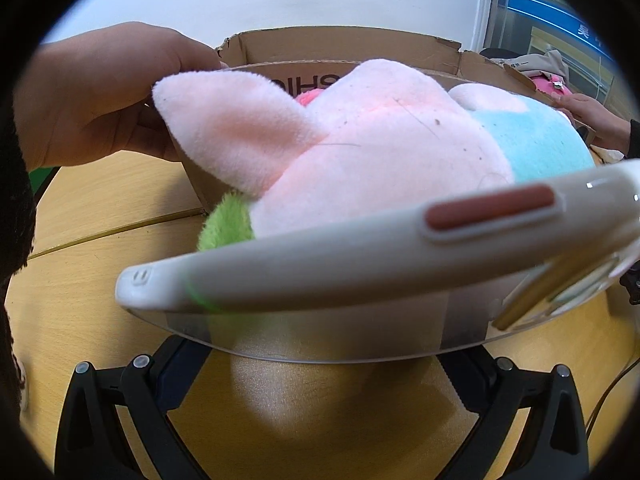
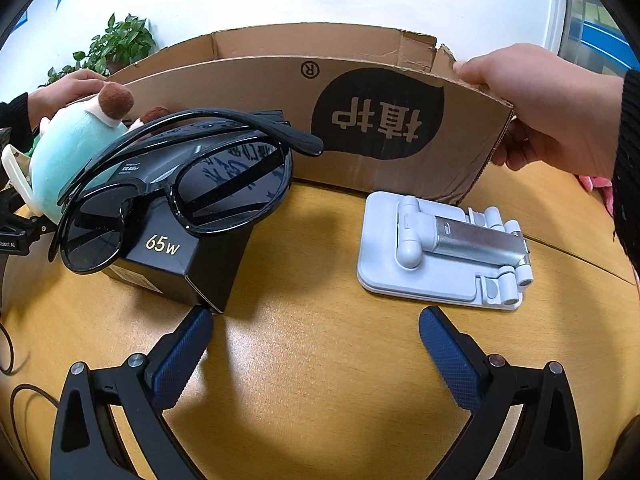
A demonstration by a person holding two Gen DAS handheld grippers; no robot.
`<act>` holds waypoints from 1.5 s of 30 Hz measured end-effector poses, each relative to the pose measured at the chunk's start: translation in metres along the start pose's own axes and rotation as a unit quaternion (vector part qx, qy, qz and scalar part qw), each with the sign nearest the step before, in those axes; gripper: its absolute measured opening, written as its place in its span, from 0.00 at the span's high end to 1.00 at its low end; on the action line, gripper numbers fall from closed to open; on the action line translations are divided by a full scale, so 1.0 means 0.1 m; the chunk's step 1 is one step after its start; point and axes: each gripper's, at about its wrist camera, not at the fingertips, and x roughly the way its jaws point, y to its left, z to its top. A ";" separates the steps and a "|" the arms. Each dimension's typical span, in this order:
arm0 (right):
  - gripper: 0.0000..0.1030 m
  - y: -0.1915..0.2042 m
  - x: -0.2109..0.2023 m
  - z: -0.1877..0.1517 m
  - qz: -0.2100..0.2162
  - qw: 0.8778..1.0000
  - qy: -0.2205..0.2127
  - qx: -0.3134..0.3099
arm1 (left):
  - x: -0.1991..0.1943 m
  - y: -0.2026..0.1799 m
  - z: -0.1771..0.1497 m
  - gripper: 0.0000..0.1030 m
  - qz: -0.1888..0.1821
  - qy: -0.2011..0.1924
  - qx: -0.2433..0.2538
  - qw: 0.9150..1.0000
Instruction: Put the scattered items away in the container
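Note:
In the left wrist view a white phone in a clear case (image 1: 360, 256) lies crosswise just ahead of my left gripper (image 1: 324, 360). Its fingers are spread wide, and their tips are hidden under the case. Behind the phone a pink and blue plush toy (image 1: 380, 148) leans on the cardboard box (image 1: 344, 46). My right gripper (image 2: 316, 344) hangs open over bare table. Ahead of it lie a white folding phone stand (image 2: 436, 252) and black sunglasses (image 2: 180, 196) on a black 65w box (image 2: 180, 268). The cardboard box (image 2: 280, 120) stands behind them.
A person's hands (image 2: 552, 112) (image 2: 68, 88) grip both ends of the box; the hands (image 1: 100, 92) (image 1: 588, 116) also show in the left wrist view. The plush toy (image 2: 68, 152) sits left of the sunglasses. A potted plant (image 2: 120, 44) stands at the back left. The wooden table (image 2: 320, 380) shows between the fingers.

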 end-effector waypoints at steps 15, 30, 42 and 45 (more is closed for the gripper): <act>0.00 -0.01 0.00 0.00 0.000 1.000 0.000 0.000 | -0.01 0.02 -0.02 0.00 0.000 0.000 0.000 1.000; 0.00 -0.04 -0.01 0.00 -0.007 1.000 0.001 0.010 | -0.01 0.03 -0.03 0.00 0.000 0.000 0.000 1.000; 0.00 0.17 -0.38 -0.47 -0.011 0.999 0.039 0.021 | -0.10 0.08 -0.09 0.00 -0.006 0.015 0.009 1.000; 0.00 0.18 -0.45 -0.55 -0.023 0.998 0.047 0.041 | -0.15 0.07 -0.15 0.00 -0.002 0.029 0.001 1.000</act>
